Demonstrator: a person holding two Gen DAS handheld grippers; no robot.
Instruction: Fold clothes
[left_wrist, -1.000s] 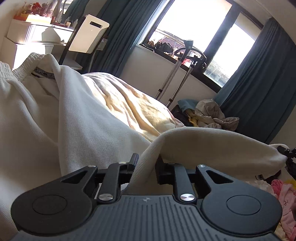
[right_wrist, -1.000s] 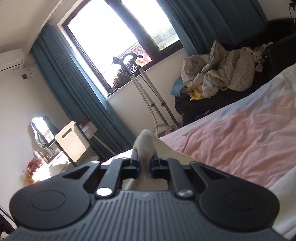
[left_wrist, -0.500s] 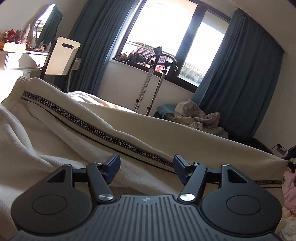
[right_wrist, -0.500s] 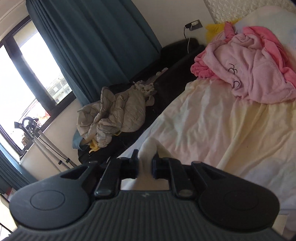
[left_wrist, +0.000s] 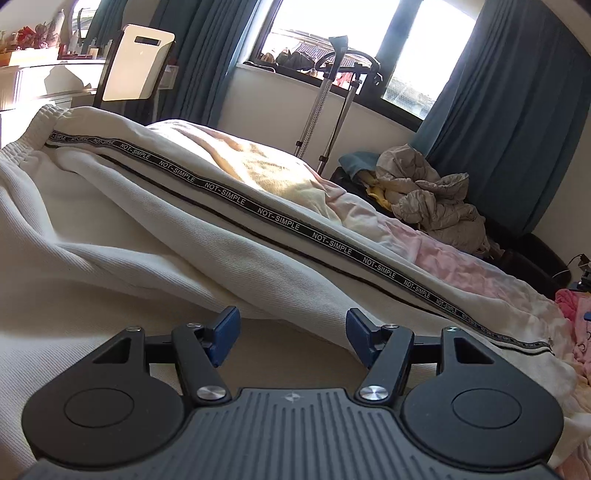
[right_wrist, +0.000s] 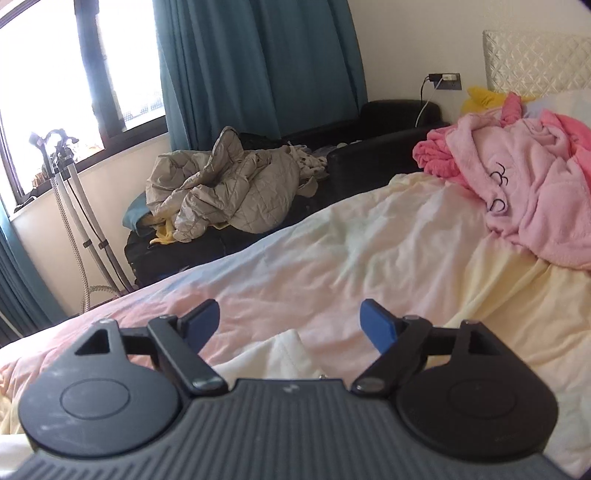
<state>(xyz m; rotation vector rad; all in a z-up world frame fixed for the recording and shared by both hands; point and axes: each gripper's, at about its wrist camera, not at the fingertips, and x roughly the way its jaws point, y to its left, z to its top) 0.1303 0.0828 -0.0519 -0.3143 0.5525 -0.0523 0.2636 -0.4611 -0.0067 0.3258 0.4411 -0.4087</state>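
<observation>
Bed (right_wrist: 369, 258): both tongs tilted downward; left tongs (left_wrist: 291, 334) released over trousers (left_wrist: 184, 229); right tongs (right_wrist: 290, 325) opening, empty.

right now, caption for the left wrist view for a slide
Open left gripper low over cream trousers with a lettered side stripe, laid flat along the bed.

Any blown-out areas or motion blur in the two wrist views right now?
Left wrist: window clipped white, a hard sun patch on the bedding, trousers sharp, fisheye bends the curtains. Right wrist: window also blown out, the whole frame slightly soft, the pink robe evenly lit.
</observation>
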